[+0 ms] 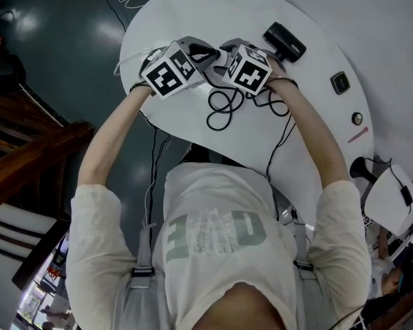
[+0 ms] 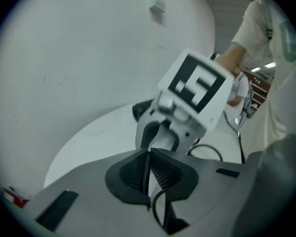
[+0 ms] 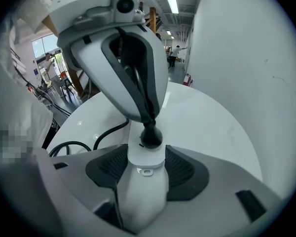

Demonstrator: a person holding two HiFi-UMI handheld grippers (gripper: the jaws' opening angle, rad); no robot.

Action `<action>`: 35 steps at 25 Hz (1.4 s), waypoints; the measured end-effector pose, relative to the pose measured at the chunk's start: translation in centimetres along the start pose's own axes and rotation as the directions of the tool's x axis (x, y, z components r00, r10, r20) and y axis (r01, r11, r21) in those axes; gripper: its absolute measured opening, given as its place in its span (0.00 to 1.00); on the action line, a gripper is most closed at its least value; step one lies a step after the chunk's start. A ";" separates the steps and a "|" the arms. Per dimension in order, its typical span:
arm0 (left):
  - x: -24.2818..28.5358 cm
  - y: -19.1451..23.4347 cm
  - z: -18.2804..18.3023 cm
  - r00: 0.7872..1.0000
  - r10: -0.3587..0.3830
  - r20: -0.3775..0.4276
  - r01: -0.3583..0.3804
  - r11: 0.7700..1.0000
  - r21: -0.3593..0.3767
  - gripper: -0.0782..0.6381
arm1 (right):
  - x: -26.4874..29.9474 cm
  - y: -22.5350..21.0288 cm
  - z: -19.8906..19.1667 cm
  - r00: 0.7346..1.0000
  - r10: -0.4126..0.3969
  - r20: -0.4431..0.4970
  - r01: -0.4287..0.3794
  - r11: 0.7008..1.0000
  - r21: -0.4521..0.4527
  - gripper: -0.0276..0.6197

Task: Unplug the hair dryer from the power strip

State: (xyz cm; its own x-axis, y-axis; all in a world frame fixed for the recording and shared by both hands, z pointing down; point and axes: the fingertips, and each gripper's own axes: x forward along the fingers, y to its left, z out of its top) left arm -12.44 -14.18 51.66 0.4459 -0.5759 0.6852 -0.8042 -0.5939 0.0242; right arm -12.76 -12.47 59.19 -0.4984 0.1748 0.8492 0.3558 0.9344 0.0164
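Open office/lab-type hall w/ ceiling strip lights (image 3: 171,1), wooden stairs (image 1: 17,177), white round table (image 1: 213,12), ppl (image 3: 174,54) in bg

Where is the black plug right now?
In the right gripper view, the black plug sits mid-picture on the end of the white power strip clamped in the right gripper; the left gripper pinches its cord just above.

White round table (image 1: 193,16): plain, unpatterned. Black looped cord (image 3: 108,131): uniform black. Left gripper (image 2: 149,168): grey shell, black cross-hatched pads (image 2: 130,174), marker cube (image 1: 168,73) black squares on white. White moulded plastic body (image 3: 147,186): black collar at twelve o'clock.
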 end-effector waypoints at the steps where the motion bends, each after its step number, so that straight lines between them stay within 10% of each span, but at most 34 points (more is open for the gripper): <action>1: -1.1 0.0 1.8 0.997 -0.010 0.082 0.013 0.999 -0.031 0.15 | 0.0 0.0 0.0 1.000 0.003 -0.001 -0.003 1.000 0.008 0.42; 3: -4.3 1.0 6.8 0.971 0.015 0.239 0.005 0.997 -0.083 0.15 | 0.0 -0.1 0.1 1.000 0.003 -0.006 -0.003 1.000 0.015 0.42; 8: -8.2 2.1 10.9 0.973 0.069 0.222 -0.086 0.994 0.069 0.15 | -0.1 -0.1 -0.3 1.000 -0.003 -0.019 0.004 1.000 0.019 0.42; 35: -8.3 -2.6 3.5 0.948 0.213 0.235 -0.159 0.960 -0.232 0.15 | 0.2 0.3 -0.5 0.997 -0.064 -0.042 0.065 0.998 0.007 0.42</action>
State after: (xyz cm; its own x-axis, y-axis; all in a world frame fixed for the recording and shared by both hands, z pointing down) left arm -12.67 -9.86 43.39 0.3436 -0.8048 0.4839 -0.9336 -0.3486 0.0831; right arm -12.37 -12.29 59.63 -0.4863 0.1012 0.8679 0.3172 0.9460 0.0674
